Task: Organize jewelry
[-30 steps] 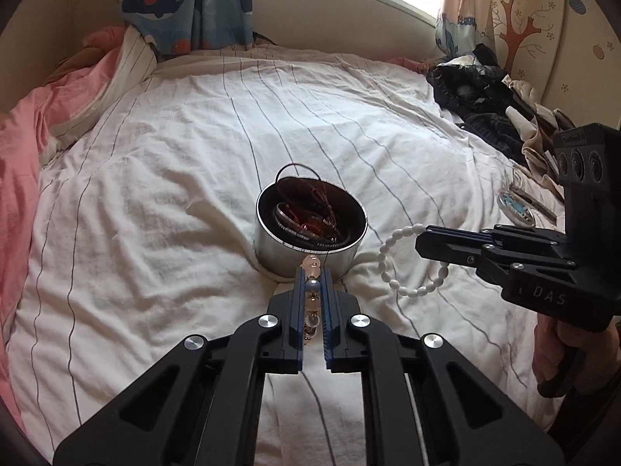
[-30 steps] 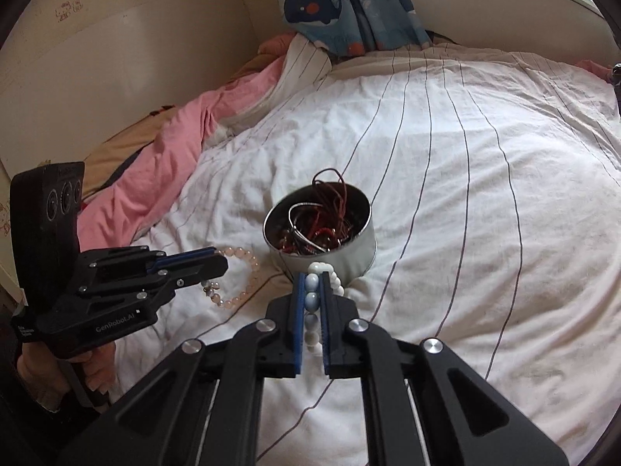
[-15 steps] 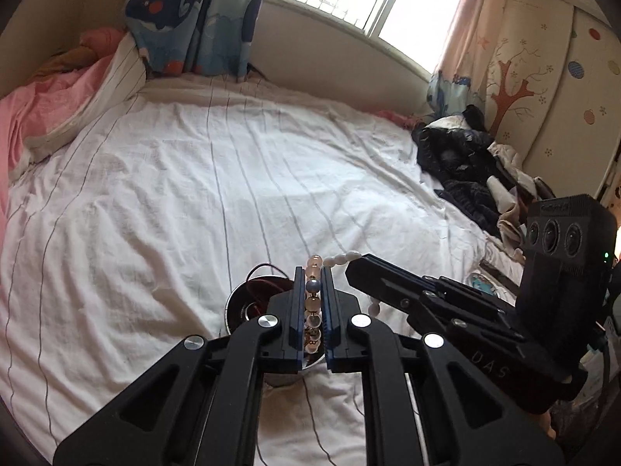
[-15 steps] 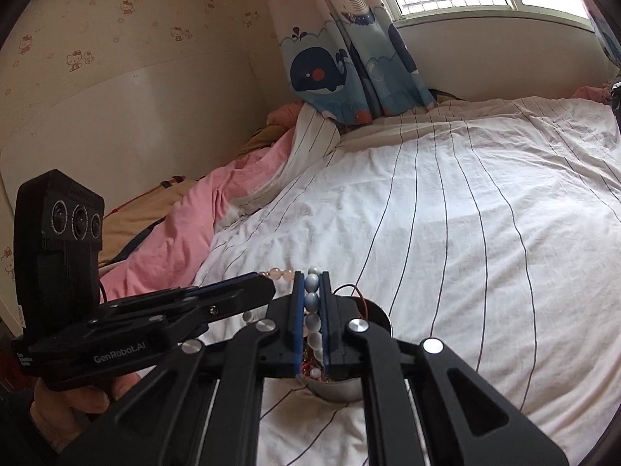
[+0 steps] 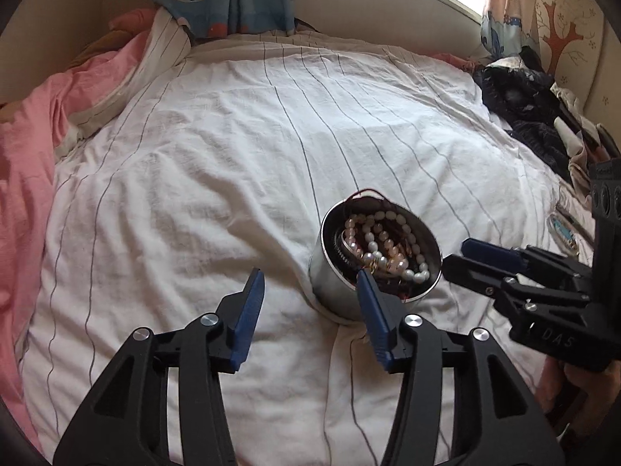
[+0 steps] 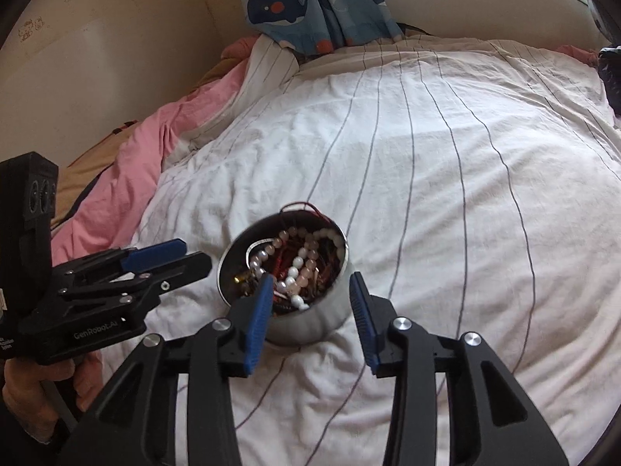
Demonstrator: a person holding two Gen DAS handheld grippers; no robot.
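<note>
A round metal tin (image 5: 333, 291) (image 6: 322, 322) sits on the white striped bedsheet. Inside lie a white bead bracelet (image 5: 392, 233) (image 6: 295, 268), a pink bead bracelet (image 5: 359, 233) (image 6: 283, 239) and dark red cords. My left gripper (image 5: 310, 283) is open and empty, just in front of the tin and to its left; it also shows in the right wrist view (image 6: 174, 260). My right gripper (image 6: 310, 291) is open and empty, its tips over the tin's near rim; it also shows in the left wrist view (image 5: 465, 256), to the right of the tin.
A pink blanket (image 5: 27, 147) lies along the bed's left side. Dark clothes (image 5: 524, 116) are piled at the right. A small flat item (image 5: 562, 229) lies on the sheet near them. A whale-print curtain (image 6: 310, 4) hangs behind the bed.
Both grippers have opened. The pink and the white bracelets have left the jaws and now lie in the tin. Both grippers have drawn back to the tin's sides.
</note>
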